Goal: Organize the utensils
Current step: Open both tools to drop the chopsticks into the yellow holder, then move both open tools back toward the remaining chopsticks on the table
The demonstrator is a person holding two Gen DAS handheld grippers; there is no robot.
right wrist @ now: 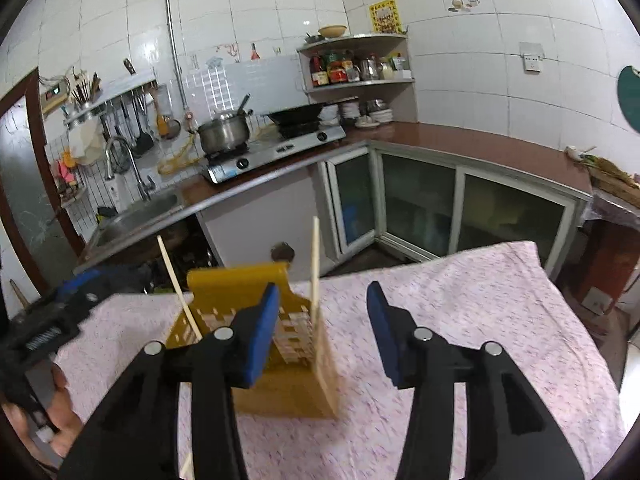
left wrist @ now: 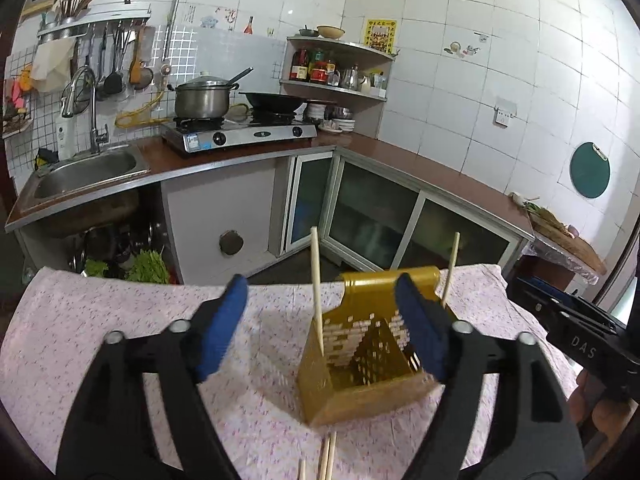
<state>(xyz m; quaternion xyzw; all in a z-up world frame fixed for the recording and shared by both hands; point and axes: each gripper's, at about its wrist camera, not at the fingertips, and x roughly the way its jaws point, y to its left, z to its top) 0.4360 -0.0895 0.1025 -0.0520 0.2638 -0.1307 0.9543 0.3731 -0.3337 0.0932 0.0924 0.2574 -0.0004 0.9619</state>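
In a tiled kitchen, two hand-held grippers hang over a cloth-covered table (left wrist: 120,320) where a yellow holder (left wrist: 360,364) stands with two chopsticks upright inside. The left gripper (left wrist: 320,320) has its blue pads spread wide and grips nothing; the holder sits just beyond them, mostly toward the right pad, and one chopstick (left wrist: 317,288) rises in the gap between the two pads. The right gripper (right wrist: 323,332) stands about half open, also empty; in its view the holder (right wrist: 256,344) lies behind and past its left pad, with a second chopstick (right wrist: 316,272) standing in the gap close to that pad. Both sticks lean on the slotted walls, tips down in the holder, each near a different side; what else lies at the bottom is too blurred to tell. Loose chopsticks (left wrist: 326,456) rest on the cloth below the left fingers, just in front of the holder, and another stick end (right wrist: 186,466) shows under the right gripper's left finger. Judging by these, the step in hand is to fetch the next stick from the cloth. It would go best with the jaws brought low and level to the cloth, closing across the stick near its middle so it does not swing, then lifting it clear of the holder's rim before tipping it in point first. The holder looks light, so a nudge from a finger could tip it and spill the two already stowed.
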